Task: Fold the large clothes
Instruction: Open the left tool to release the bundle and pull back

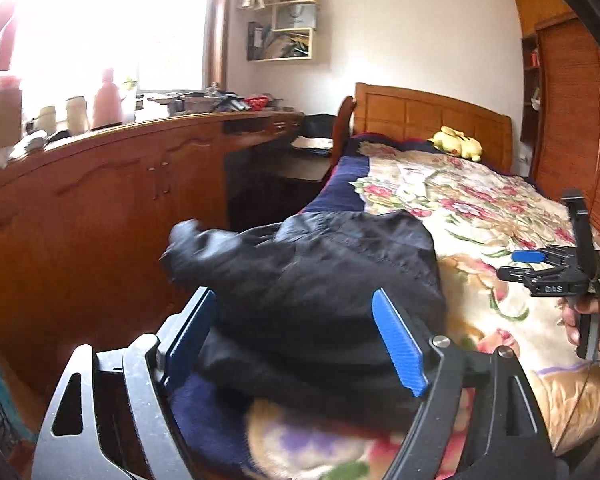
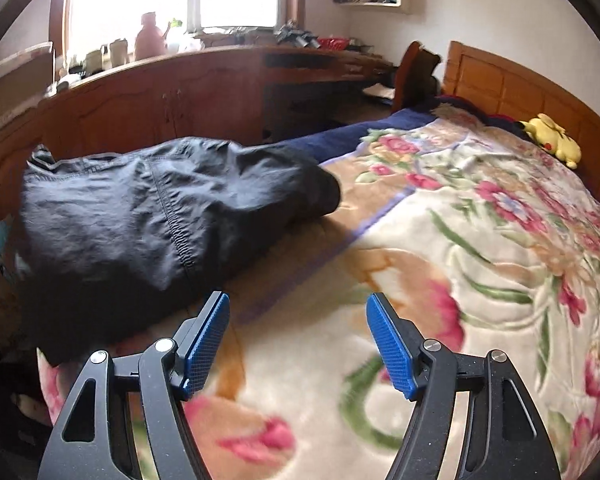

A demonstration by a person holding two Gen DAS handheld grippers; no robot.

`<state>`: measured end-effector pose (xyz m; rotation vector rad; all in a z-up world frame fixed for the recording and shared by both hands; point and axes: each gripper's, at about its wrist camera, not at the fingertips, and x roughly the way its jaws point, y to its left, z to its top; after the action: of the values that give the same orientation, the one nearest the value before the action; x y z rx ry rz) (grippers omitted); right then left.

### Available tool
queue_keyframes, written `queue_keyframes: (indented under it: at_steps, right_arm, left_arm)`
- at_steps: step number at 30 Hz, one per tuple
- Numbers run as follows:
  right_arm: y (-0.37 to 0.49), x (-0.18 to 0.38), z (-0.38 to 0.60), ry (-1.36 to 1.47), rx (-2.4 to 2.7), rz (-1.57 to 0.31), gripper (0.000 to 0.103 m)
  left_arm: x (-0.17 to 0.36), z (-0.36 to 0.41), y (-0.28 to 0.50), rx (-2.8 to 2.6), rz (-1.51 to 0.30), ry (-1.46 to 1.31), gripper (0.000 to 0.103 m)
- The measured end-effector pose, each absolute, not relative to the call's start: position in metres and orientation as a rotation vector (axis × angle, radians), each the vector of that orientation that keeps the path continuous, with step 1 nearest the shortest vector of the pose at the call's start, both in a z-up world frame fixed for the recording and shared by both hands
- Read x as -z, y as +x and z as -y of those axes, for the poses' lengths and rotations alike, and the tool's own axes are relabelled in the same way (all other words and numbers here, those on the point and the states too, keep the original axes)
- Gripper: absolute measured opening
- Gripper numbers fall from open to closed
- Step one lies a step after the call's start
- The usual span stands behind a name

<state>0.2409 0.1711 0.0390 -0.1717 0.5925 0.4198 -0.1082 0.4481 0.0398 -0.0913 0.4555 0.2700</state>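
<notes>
Dark jacket (image 2: 160, 216) lies bunched at the bed's (image 2: 440, 240) near left: soft, light, probably slippery. Left hand-held gripper (image 1: 296, 344) and right hand-held gripper (image 2: 298, 344) both released, holding nothing. Best grasp: seam or hem edge.

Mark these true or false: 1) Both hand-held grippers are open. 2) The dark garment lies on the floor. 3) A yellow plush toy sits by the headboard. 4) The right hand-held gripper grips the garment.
1) True: the left hand-held gripper and the right hand-held gripper stand open.
2) False: the dark garment lies on the floral blanket.
3) True: the yellow plush toy is there.
4) False: only blanket shows between its pads.
</notes>
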Motion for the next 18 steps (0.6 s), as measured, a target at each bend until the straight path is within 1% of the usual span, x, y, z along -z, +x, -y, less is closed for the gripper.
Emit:
queue_keyframes:
  at_steps: [6, 13, 18]
  right_arm:
    - [0.203, -0.051, -0.151, -0.155, -0.409, -0.536, 0.073]
    - [0.146, -0.067, -0.123, -0.133, -0.428, -0.472, 0.073]
    - [0.112, -0.068, -0.102, -0.141, -0.414, -0.458, 0.073]
  left_arm:
    - [-0.045, -0.435, -0.075, -0.312, -0.499, -0.036, 0.081]
    - [-0.008, -0.45, -0.056, -0.396, -0.63, -0.039, 0.082]
    - [0.007, -0.456, -0.056, -0.403, -0.653, -0.065, 0.082]
